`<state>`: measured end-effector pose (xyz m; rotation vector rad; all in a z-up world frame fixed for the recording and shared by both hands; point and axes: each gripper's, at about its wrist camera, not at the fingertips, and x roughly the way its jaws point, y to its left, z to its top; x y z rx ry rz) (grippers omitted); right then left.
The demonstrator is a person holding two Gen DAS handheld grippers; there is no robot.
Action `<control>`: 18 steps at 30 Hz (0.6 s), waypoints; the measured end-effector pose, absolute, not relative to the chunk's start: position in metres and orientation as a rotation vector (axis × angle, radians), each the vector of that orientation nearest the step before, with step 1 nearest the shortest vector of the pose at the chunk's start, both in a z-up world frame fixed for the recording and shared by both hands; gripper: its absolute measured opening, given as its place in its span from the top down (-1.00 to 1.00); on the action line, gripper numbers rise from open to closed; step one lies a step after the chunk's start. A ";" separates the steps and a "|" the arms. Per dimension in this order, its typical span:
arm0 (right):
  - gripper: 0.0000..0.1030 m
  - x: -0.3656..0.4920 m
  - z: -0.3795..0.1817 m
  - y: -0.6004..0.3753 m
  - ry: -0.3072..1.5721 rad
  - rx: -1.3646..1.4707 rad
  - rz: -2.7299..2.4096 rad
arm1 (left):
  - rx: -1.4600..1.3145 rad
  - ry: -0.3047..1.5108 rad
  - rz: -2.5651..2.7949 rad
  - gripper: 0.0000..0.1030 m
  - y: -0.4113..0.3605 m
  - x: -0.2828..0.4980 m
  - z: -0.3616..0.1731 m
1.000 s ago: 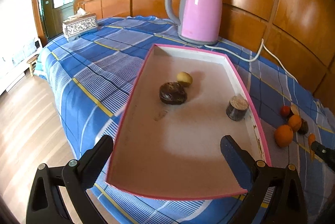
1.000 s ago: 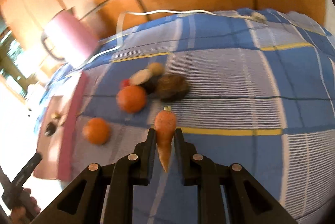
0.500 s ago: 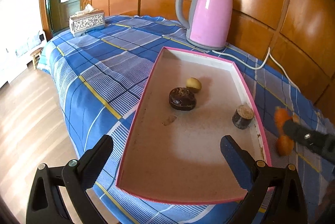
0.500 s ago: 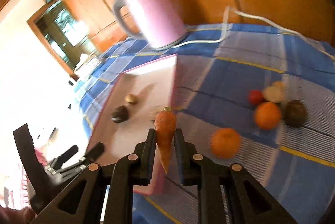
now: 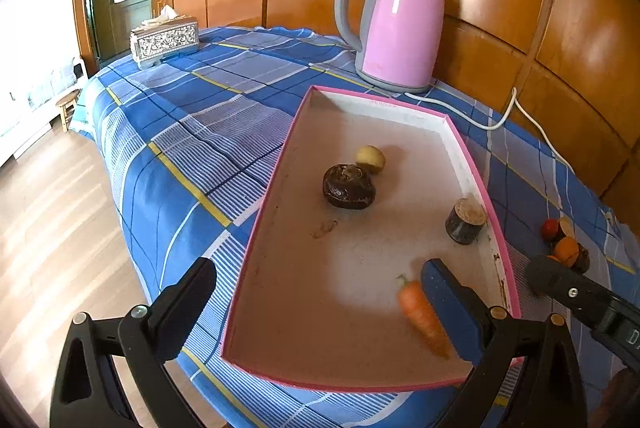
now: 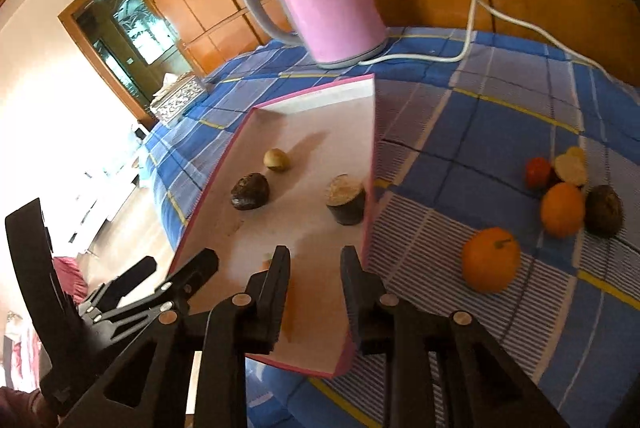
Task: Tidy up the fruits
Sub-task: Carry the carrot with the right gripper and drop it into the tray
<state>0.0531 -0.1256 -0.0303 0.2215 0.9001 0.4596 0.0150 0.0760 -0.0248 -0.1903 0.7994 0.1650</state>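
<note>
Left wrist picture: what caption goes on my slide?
A carrot lands in the pink tray near the open left gripper.

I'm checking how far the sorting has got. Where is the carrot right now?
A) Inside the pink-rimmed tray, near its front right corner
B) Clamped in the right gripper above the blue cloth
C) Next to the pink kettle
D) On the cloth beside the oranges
A: the carrot is inside the pink-rimmed tray near its front right corner, and the right gripper shows open jaws, which have just been opening, with nothing pressed between them.
</note>
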 end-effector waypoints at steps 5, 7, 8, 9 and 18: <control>0.45 0.043 -0.028 -0.142 0.870 0.207 0.390 | -0.172 0.800 0.151 -0.99 0.072 0.015 -0.025; 0.44 0.039 -0.029 -0.150 0.865 0.207 0.358 | -0.170 0.795 0.146 -0.99 0.070 0.014 -0.024; 0.41 0.037 -0.029 -0.154 0.863 0.209 0.339 | -0.169 0.794 0.143 -0.99 0.069 0.014 -0.024; 0.40 0.035 -0.031 -0.160 0.861 0.216 0.319 | -0.167 0.794 0.137 -0.99 0.069 0.014 -0.023; 0.36 0.021 -0.043 -0.208 0.864 0.263 0.128 | -0.098 0.780 0.033 -0.99 0.046 0.012 -0.020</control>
